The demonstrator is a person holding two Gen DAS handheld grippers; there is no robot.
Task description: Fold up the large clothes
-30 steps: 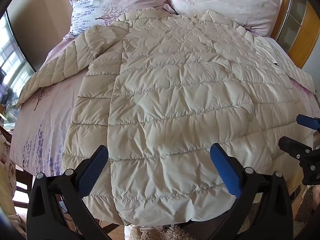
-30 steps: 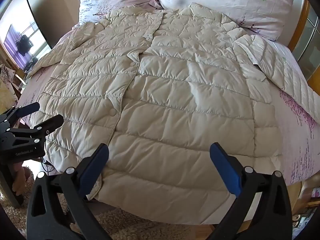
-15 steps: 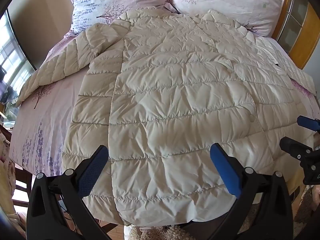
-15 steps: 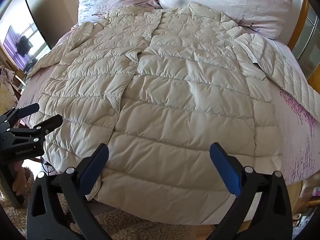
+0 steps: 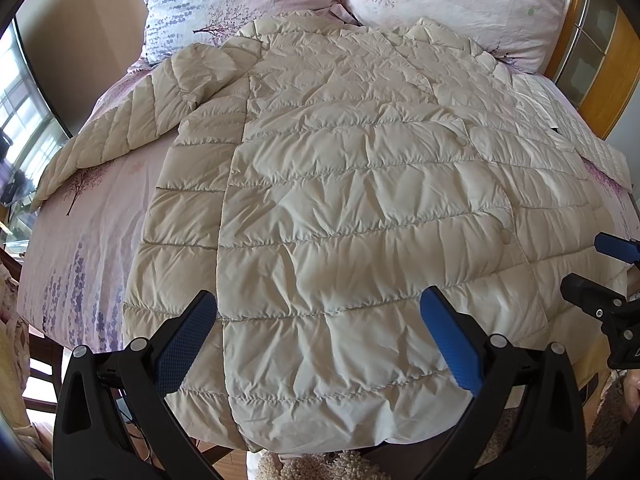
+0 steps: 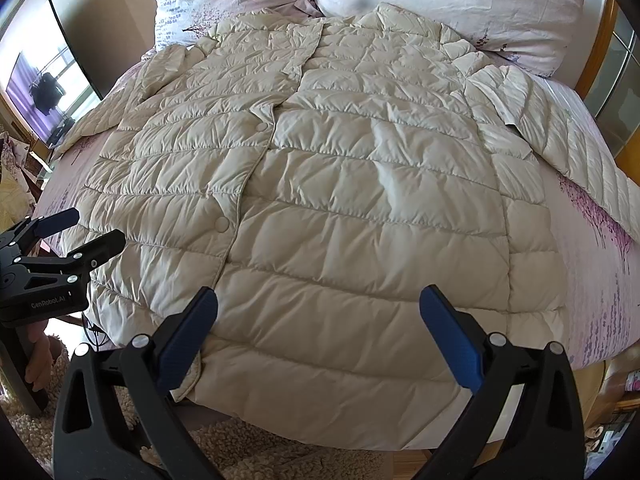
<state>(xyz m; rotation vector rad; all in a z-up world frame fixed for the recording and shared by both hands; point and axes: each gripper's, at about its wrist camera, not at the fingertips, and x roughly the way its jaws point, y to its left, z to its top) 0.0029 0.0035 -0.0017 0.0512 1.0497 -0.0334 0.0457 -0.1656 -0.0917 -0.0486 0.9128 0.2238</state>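
Pink floral bedsheet (image 5: 92,240) carries one cream quilted jacket (image 5: 340,208), spread flat at frame centre. Nearest, left gripper (image 5: 318,334) and right gripper (image 6: 318,332) both gape empty above its hem. Farthest, two pillows (image 6: 440,4).

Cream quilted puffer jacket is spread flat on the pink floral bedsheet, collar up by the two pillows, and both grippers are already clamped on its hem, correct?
Not quite. Both grippers are open and hold nothing: the left gripper and the right gripper hover over the hem, as each wrist view shows. The rest holds: the cream quilted puffer jacket lies flat on the pink floral bedsheet, collar by the two pillows.
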